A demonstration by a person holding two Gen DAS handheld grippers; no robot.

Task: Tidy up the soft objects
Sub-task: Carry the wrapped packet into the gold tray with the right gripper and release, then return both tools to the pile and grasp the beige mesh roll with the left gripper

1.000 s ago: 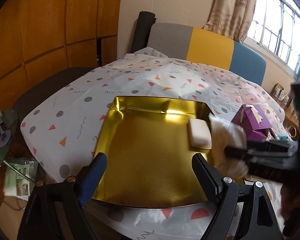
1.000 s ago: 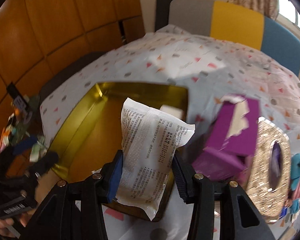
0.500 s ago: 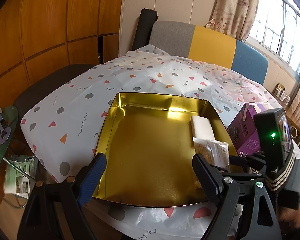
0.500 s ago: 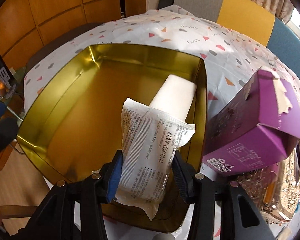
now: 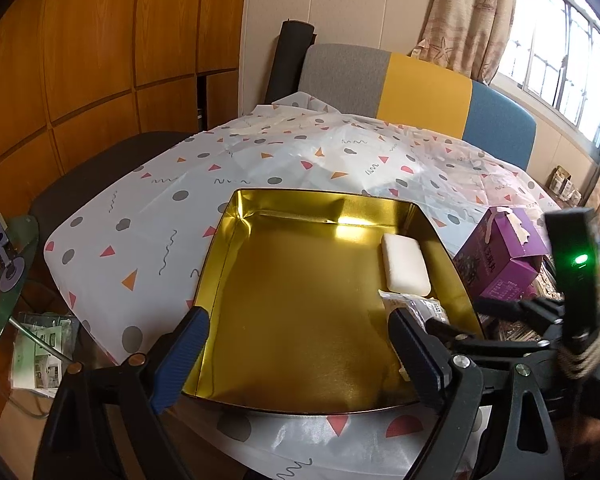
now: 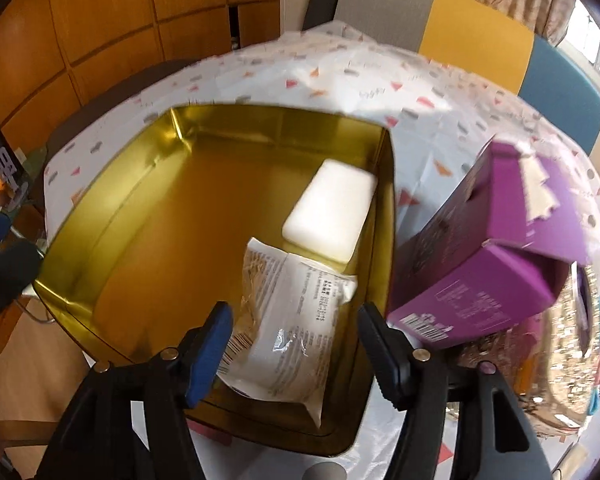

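Observation:
A gold tin tray point(image 5: 300, 320) point(image 6: 148, 216) sits on the patterned tablecloth. A white soft block point(image 5: 405, 265) point(image 6: 329, 210) lies along the tray's right wall. A clear printed packet point(image 6: 288, 320) point(image 5: 414, 306) lies in the tray just in front of the block. My right gripper point(image 6: 296, 344) is open, its fingers either side of the packet and apart from it. My left gripper point(image 5: 296, 354) is open and empty over the tray's near edge.
A purple carton point(image 6: 496, 248) point(image 5: 504, 252) stands just right of the tray. A glittery gold box point(image 6: 560, 344) lies beyond it. The patterned tablecloth point(image 5: 148, 216) covers the table, with a sofa point(image 5: 420, 92) behind. A glass side table point(image 5: 4, 292) stands at the left.
The right gripper carried the packet over the tray, lowered it in front of the white block and opened. The left gripper has barely moved.

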